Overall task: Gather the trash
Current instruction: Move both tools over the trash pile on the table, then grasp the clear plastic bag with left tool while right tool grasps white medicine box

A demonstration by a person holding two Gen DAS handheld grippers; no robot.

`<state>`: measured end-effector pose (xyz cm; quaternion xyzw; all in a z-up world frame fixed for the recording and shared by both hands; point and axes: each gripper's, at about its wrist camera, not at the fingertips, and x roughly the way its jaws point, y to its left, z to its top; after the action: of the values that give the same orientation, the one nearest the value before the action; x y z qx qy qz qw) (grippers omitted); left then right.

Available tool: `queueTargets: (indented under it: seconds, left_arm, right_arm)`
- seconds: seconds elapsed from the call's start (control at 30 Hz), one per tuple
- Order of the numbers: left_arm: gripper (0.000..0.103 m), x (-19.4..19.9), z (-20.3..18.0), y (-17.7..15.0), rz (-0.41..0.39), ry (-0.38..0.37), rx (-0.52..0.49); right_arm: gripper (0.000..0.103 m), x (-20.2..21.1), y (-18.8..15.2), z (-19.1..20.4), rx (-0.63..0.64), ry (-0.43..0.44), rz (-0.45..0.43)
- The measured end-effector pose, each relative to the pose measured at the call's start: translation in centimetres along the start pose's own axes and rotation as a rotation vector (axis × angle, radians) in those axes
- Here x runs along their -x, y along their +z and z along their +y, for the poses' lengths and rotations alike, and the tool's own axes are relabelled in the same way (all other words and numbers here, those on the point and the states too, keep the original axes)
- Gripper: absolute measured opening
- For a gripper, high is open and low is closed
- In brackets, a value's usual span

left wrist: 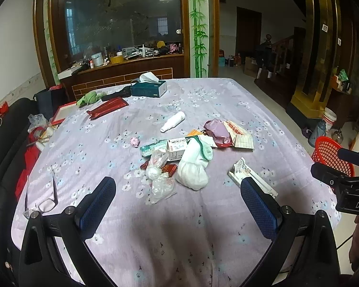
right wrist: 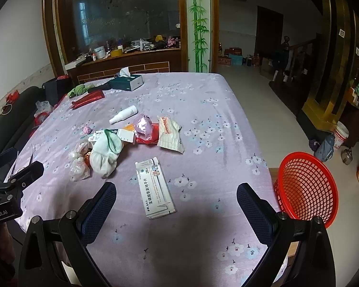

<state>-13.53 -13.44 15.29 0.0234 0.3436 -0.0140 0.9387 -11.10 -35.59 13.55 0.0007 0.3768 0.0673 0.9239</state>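
Left gripper (left wrist: 178, 190): held wide open, empty, above trash pile (left wrist: 179, 157) | Right gripper (right wrist: 176, 195): wide open, empty, flat medicine box (right wrist: 155, 187) framed | red basket (right wrist: 307, 187) at table edge

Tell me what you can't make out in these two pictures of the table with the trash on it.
- Red basket: in the left wrist view the other claw covers part of it; its inside bottom cannot be seen.
- Flat box: in the left wrist view a claw finger hides its near end.
- Glasses: partly behind the claw frame in that view.
- Counter clutter: too small to identify.
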Motion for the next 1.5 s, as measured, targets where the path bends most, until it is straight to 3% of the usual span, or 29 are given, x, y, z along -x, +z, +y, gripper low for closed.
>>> queueTargets:
  seconds: [0.23,0.47,0.63,0.93,1.1,1.2,1.5]
  left_arm:
    - [0.103,-1.2,1.7,-0.3,0.047,-0.003,0.050]
    - [0.103,-4.2,4.9,-0.6,0.142,-0.039,0.129]
    - [0.101,-6.5,5.7,-0.3,0.189,-0.088,0.129]
    - [0.076,-13.2,6.4,0.4,0.318,-0.152,0.142]
    - [0.054,-16.5,6.2,-0.1,0.389,-0.185,0.149]
    - [0.035,-17.4,6.1,-0.2,0.398,-0.206,0.147]
    - [0.032,-15.4,6.2,-0.1,0.346,-0.232,0.112]
  right_arm:
    - [0.101,-1.5,-0.3,0.5,-0.001,0.049,0.049]
    - [0.089,-3.7,-0.6,0.9,-0.021,0.118,0.118]
    - [0.083,-5.6,-0.7,1.0,-0.043,0.143,0.180]
    - [0.083,-8.0,-0.6,0.9,-0.055,0.129,0.235]
    - [0.083,-10.2,-0.9,0.7,-0.051,0.129,0.301]
    - [0.083,-11.3,-1.1,0.8,-0.045,0.130,0.314]
    - [0.079,-15.0,-1.3,2.3,0.013,0.101,0.372]
